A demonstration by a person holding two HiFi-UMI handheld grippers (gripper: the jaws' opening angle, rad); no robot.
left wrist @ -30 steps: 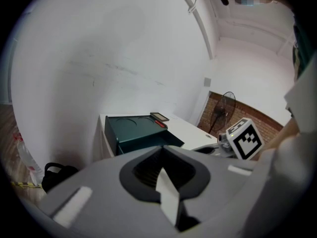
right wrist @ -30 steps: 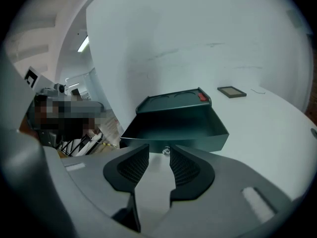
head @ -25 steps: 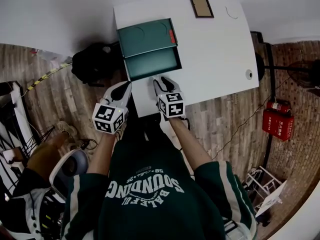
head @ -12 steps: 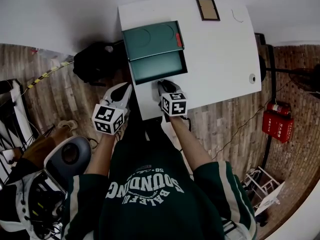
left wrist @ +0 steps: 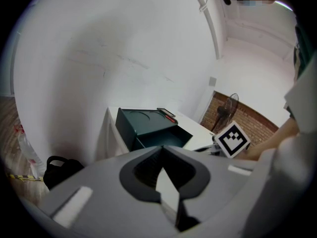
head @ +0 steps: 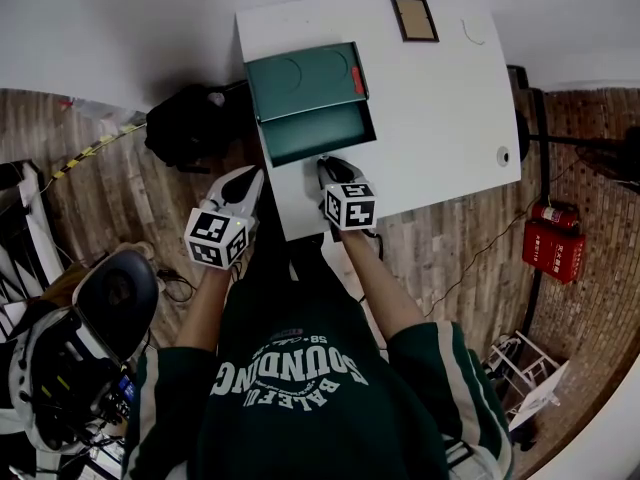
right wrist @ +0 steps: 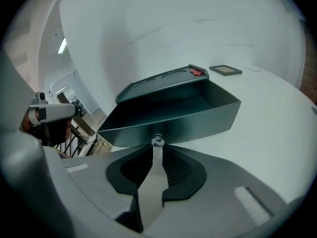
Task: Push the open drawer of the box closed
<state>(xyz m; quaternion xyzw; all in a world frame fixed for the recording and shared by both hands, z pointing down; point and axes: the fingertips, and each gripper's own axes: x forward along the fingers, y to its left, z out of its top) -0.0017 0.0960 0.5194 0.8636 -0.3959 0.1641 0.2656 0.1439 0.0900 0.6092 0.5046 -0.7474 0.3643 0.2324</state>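
Note:
A dark green box [head: 303, 80] stands on the white table [head: 440, 78], and its drawer [head: 320, 134] is pulled out toward me. My right gripper [head: 331, 167] is right at the drawer front. In the right gripper view a small clear knob [right wrist: 157, 142] on the drawer [right wrist: 173, 115] sits at the tips of my right gripper [right wrist: 156, 150]. The jaws are closing with a narrow gap left, and I see no pad pressing on the knob. My left gripper [head: 247, 182] hangs off the table's left edge, shut and empty, facing the box [left wrist: 141, 123].
A small framed picture [head: 414, 17] lies at the table's far side. A black bag [head: 190, 128] sits on the wooden floor left of the table. A red fire extinguisher [head: 555, 248] lies on the floor at the right. Grey equipment [head: 75, 353] is at the lower left.
The right gripper has edged a little closer to the drawer front. The drawer stays open as before. The grey equipment at the lower left has shifted. The left gripper holds still.

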